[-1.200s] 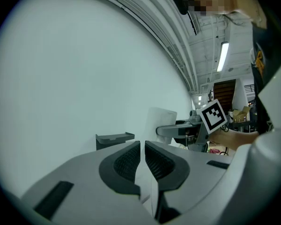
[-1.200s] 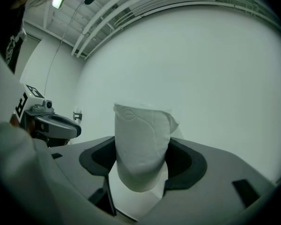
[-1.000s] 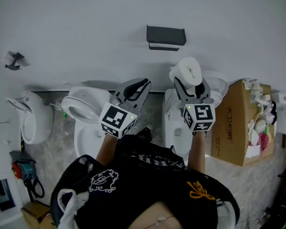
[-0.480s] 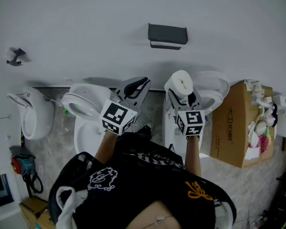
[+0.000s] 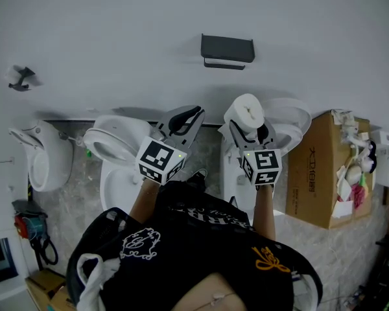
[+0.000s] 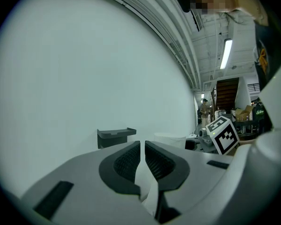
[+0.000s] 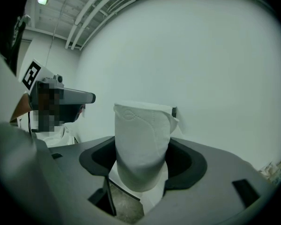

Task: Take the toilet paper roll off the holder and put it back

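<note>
1. Pale wall fills the upper half of the head view.
2. Your black top with its white and yellow prints fills the bottom middle of the head view.
3. Two white toilets stand at the foot of the wall. One toilet is under your left gripper, and the second toilet is behind your right gripper.
4. Brown cardboard box sits right of the second toilet, on the floor, with clutter on its right side.
5. Your left gripper is raised over the first toilet. Its jaws are closed to a thin slit and grip nothing.
6. Your right gripper is held up in front of the second toilet. Its jaws are clamped on the toilet paper roll, with the pads pressing its sides.
7. Toilet paper roll is white. It stands upright between the right jaws, with its core hole toward your head camera and a loose flap at its top edge.
8. Dark holder is fixed on the wall. The roll is off it, below it and well apart.
</note>
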`<state>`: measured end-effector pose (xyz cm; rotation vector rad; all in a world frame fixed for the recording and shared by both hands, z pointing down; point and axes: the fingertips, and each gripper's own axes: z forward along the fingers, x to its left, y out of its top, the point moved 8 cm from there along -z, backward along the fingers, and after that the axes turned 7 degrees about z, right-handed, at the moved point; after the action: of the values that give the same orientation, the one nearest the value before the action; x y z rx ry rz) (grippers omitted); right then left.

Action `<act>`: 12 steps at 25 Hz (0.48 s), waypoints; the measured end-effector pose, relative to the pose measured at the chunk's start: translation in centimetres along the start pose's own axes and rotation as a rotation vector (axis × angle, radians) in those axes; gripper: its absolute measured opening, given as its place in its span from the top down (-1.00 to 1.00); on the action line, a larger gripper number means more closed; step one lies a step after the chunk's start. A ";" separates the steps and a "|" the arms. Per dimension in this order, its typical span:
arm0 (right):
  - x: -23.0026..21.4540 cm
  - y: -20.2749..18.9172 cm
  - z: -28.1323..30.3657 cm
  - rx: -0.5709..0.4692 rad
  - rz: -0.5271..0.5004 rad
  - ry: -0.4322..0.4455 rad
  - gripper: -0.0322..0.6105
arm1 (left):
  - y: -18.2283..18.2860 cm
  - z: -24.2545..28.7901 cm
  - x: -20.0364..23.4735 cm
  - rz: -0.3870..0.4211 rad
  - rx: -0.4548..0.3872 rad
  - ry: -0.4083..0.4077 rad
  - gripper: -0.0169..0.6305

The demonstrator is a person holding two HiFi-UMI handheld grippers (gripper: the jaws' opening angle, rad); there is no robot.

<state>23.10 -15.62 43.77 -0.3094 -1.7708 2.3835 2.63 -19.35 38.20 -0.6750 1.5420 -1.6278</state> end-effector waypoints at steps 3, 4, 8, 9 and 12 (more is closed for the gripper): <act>-0.3 1.6 -0.1 -0.026 -0.018 0.008 -0.07 | 0.0 -0.1 0.2 0.000 -0.004 0.003 0.82; -0.4 2.3 -0.1 -0.039 -0.026 0.012 -0.07 | 0.0 -0.1 0.2 0.000 -0.006 0.003 0.82; -1.0 5.5 -0.2 -0.088 -0.089 0.022 -0.07 | 0.1 -0.3 0.5 -0.001 -0.016 0.009 0.82; -1.1 6.4 -0.2 -0.100 -0.107 0.024 -0.07 | 0.2 -0.4 0.6 0.000 -0.018 0.011 0.82; -1.5 9.1 0.2 -0.137 -0.158 0.035 -0.07 | 0.3 -0.6 1.0 -0.001 -0.024 0.018 0.82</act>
<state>24.44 -18.83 35.20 -0.2170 -1.8719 2.1425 1.60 -19.79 37.74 -0.6763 1.5762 -1.6224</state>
